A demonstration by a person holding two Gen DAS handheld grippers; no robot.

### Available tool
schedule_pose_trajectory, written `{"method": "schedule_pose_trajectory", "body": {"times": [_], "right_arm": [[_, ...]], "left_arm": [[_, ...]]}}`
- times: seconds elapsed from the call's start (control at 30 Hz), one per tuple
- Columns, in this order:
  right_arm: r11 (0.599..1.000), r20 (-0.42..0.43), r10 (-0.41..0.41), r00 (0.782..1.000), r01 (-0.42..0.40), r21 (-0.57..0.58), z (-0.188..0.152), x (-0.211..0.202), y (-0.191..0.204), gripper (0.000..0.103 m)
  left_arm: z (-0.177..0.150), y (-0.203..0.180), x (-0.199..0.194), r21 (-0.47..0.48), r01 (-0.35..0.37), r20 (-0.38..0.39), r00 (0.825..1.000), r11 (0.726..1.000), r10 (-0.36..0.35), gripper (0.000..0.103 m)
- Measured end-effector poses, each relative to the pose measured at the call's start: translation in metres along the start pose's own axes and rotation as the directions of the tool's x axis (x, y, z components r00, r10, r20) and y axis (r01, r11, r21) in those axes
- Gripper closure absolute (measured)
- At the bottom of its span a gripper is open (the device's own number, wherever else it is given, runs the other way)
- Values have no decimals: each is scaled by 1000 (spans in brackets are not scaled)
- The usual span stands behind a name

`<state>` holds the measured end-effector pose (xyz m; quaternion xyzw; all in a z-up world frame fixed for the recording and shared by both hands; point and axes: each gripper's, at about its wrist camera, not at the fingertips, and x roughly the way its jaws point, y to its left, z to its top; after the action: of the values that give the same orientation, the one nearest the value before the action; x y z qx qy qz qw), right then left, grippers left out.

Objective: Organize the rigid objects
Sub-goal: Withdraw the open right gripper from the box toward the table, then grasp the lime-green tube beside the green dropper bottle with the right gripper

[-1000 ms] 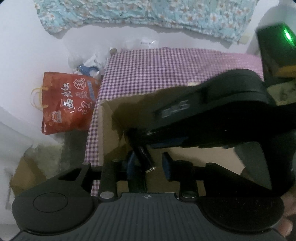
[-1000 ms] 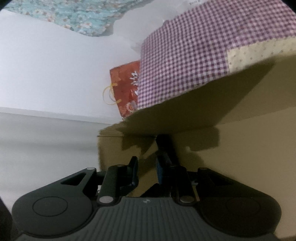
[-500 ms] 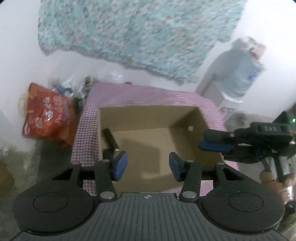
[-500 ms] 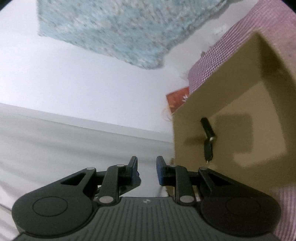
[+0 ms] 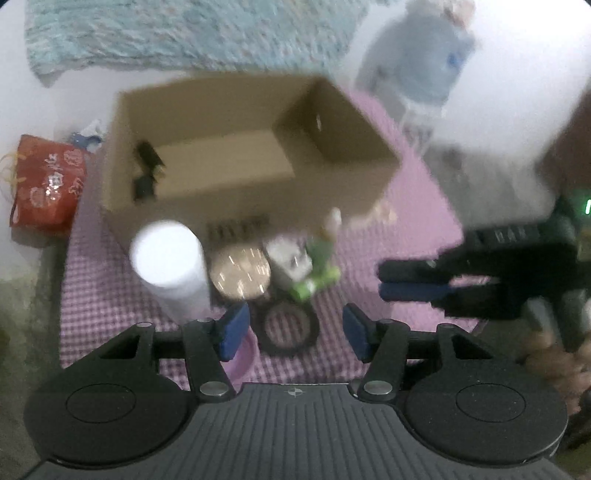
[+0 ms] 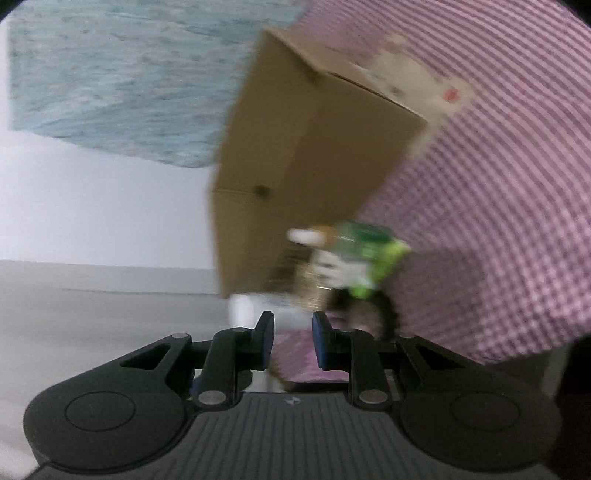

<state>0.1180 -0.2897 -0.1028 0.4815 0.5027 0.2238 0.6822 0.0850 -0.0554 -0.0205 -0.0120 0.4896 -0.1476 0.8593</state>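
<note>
One box [image 5: 236, 192] is counted, open-topped, on one checked cloth [image 5: 424, 206]. Two dark items [image 5: 147, 170] are counted inside the box; their kind cannot be told through the blur. In front of the box, one white cylinder [image 5: 170, 258], one gold round tin [image 5: 240, 273], one green-and-white bottle [image 5: 317, 262], one black ring [image 5: 288, 325] and one pink dish [image 5: 242, 356] are counted. One red bag [image 5: 46, 184] is counted left of the cloth, and one pale water jug [image 5: 421, 62] behind. One floral fabric [image 5: 192, 33] is counted on the wall. Two grippers are counted: left [image 5: 295, 332], right [image 6: 293, 339].
</note>
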Motion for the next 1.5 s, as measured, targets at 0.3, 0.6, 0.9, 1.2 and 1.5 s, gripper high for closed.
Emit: {"method": "schedule_pose_trajectory", "body": {"times": [0.3, 0.6, 0.9, 1.2, 1.5], "right_arm": [[989, 5, -146, 989, 145, 26, 19, 50, -14, 78], [981, -1, -180, 984, 180, 77, 38, 73, -31, 78], [978, -4, -178, 984, 177, 108, 42, 61, -46, 78], [977, 12, -185, 983, 183, 113, 41, 37, -53, 78], [974, -4, -219, 976, 219, 48, 45, 18, -43, 78]], "left_arm": [[5, -10, 60, 60, -8, -42, 999, 998, 11, 57], [9, -12, 92, 92, 6, -85, 996, 996, 1, 65], [10, -14, 107, 80, 50, -99, 994, 996, -42, 66], [4, -22, 98, 65, 220, -131, 969, 973, -210, 66], [18, -16, 82, 102, 138, -82, 988, 985, -130, 66]]}}
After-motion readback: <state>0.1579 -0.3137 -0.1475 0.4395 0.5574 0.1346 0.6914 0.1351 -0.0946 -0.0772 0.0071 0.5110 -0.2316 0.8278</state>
